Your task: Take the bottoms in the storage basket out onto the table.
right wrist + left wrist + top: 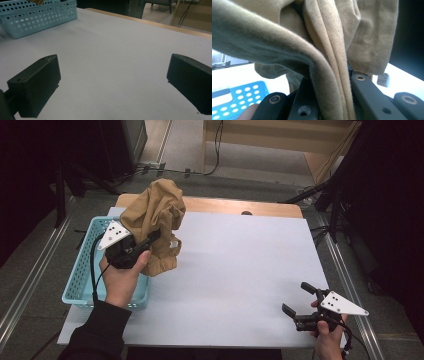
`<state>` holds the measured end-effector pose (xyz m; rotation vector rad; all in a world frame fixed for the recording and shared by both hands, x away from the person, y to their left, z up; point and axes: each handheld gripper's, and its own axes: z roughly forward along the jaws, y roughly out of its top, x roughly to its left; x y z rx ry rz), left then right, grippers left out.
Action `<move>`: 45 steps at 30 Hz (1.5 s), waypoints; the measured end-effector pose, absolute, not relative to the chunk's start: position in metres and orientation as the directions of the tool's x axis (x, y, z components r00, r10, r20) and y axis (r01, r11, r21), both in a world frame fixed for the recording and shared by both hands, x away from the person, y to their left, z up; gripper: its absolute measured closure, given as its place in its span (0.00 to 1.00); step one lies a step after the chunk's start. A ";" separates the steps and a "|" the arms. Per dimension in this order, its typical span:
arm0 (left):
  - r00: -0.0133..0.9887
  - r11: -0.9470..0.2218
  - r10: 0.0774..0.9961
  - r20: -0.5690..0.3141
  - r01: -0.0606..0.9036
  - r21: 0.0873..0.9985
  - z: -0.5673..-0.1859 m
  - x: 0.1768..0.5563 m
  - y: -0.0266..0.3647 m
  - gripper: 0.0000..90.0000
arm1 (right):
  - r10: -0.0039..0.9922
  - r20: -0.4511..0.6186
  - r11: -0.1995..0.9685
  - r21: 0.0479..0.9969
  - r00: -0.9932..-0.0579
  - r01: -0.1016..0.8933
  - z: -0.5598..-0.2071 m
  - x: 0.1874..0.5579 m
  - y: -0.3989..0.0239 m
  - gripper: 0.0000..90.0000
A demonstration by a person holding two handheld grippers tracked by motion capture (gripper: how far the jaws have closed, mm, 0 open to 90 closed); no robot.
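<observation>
White bench | tan garment upper left, hanging bunched by blue basket | left gripper jaws clamped on folds | right gripper jaws wide, empty | soft, light, floppy: pinch gathered seam or hem.

One tan garment on show, bunched up at the upper left of the high view, with one small label hanging at its lower right edge. One pale blue perforated basket at the left edge. Two grippers in play: the left gripper at centre left, the right gripper at lower right, each carrying two black fingers. One white tabletop under it all. Two hands, one per gripper.
</observation>
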<state>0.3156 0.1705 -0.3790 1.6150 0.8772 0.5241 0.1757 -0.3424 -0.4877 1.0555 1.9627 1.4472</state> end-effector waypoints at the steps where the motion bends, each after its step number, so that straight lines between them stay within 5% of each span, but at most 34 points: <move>1: 0.621 -0.055 0.774 -0.123 0.259 0.964 -0.379 0.316 0.169 0.92 | 0.807 0.062 0.144 0.944 -0.587 0.298 -0.487 0.176 -0.342 0.00; 45: 0.699 -0.084 0.700 -0.147 0.285 0.955 -0.394 0.313 0.116 0.92 | 0.808 0.075 0.134 0.943 -0.585 0.306 -0.487 0.175 -0.346 0.00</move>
